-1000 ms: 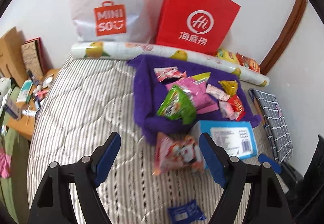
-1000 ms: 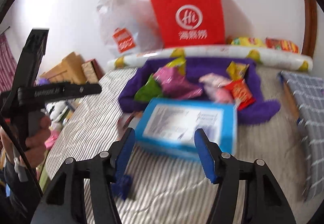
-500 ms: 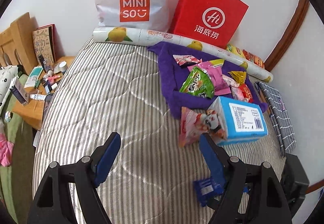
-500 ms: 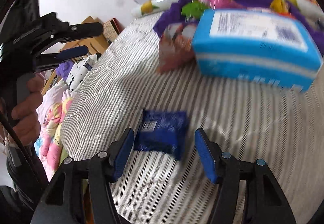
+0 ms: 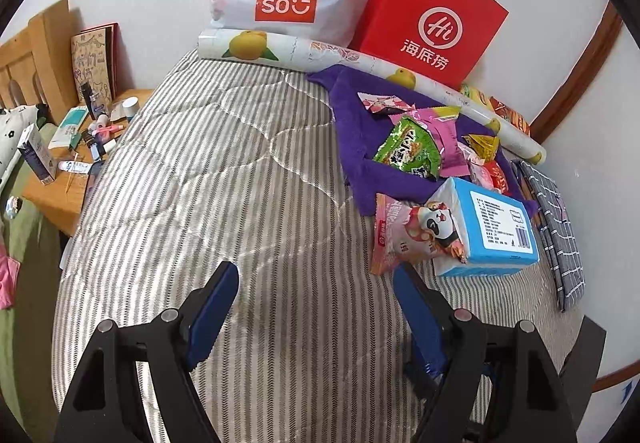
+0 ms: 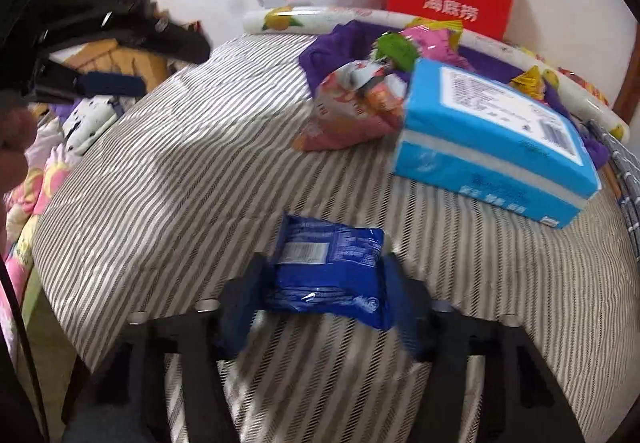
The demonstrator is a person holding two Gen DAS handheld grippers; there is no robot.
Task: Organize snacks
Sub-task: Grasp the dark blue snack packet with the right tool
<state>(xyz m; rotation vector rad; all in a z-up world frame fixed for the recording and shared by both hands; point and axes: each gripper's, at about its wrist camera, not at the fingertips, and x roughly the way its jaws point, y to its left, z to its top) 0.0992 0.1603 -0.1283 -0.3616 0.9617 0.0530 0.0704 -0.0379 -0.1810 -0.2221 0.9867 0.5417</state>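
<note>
Tongs (image 6: 324,283) closing round blue packet (image 6: 326,271)

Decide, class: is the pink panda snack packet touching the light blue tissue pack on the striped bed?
Touching. In the left wrist view the pink panda packet lies with its right end lapped against the blue tissue pack, no mattress stripes between them.
</note>
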